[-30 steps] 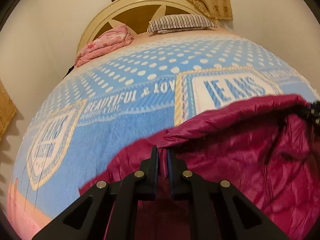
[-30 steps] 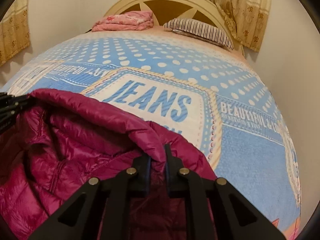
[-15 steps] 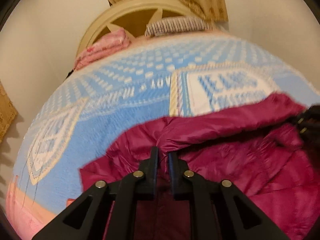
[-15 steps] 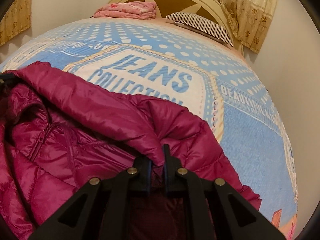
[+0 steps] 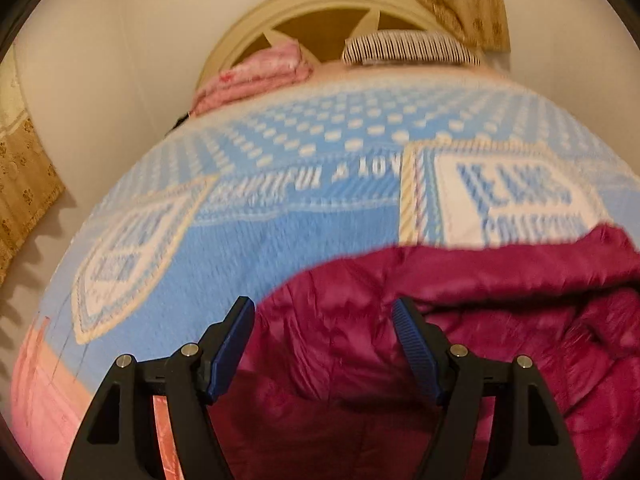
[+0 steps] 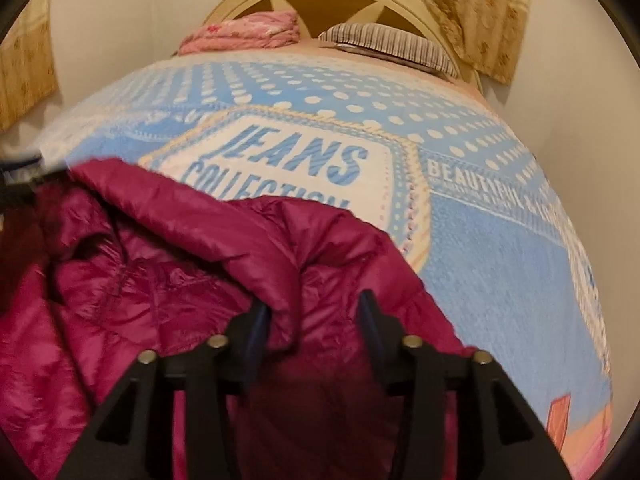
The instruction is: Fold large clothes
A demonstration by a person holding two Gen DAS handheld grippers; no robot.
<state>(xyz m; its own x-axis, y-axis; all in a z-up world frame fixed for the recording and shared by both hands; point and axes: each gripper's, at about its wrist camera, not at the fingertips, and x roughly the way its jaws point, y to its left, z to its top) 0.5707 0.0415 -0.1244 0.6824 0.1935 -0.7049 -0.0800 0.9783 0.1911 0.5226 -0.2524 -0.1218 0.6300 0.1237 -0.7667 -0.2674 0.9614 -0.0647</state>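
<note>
Left wrist view: the left gripper [image 5: 323, 312], earlier clamped on the crimson quilted down jacket [image 5: 460, 320], has just been opening; fabric lies released between its parted jaws, upon the blue printed blanket [image 5: 248, 248]. Right wrist view: the right gripper [image 6: 312, 312] has likewise been opening, its earlier pinch released; the jacket [image 6: 168, 280] fold lies loose between.
</note>
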